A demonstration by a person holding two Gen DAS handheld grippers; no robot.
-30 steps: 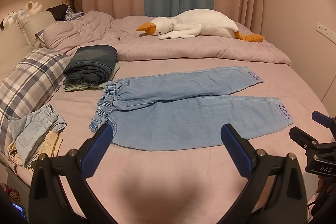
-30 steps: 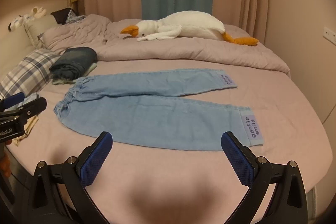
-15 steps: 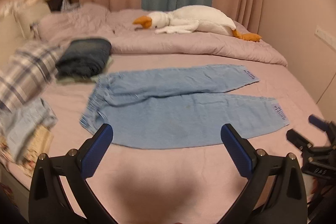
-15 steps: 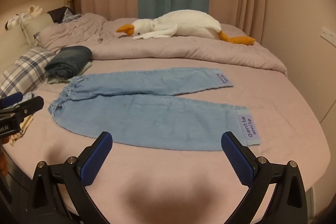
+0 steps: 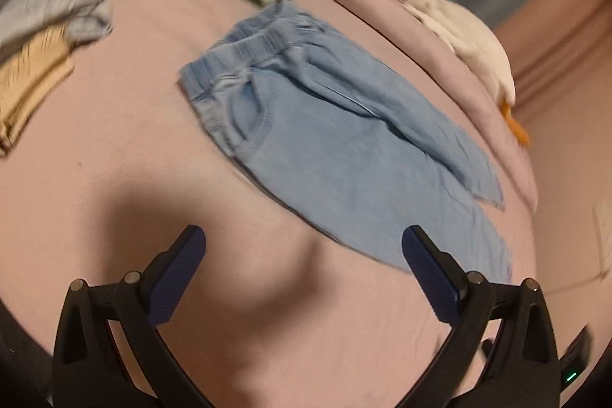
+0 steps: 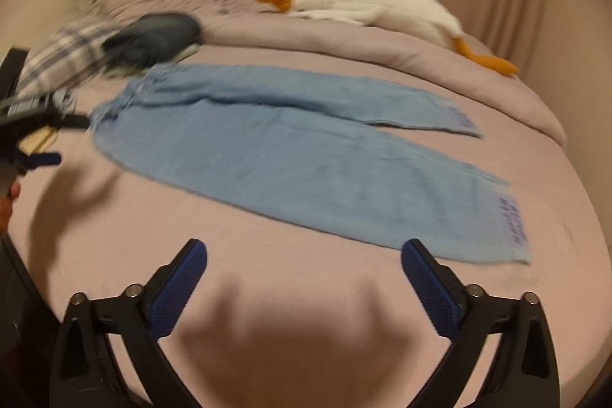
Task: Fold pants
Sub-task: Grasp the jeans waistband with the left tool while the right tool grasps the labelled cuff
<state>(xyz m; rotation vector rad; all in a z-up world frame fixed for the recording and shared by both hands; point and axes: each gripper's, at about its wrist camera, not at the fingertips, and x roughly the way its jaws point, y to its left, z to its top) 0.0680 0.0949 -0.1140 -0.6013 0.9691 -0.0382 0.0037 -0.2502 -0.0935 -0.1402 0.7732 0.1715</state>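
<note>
The pants (image 6: 290,155) lie flat on the bed (image 6: 267,293), both legs spread, unfolded; the left tool (image 5: 304,278) is released and empty over bare sheet near the waistband, the right tool (image 6: 304,283) wide with its jaws closing on nothing, near the hem; likely risks: pinching sheet along with denim, or catching one layer so the leg drags askew; the long axis runs across the bed, waistband left, cuffs right

Black tongs (image 6: 304,268), blue textured pads (image 6: 178,287)
</note>
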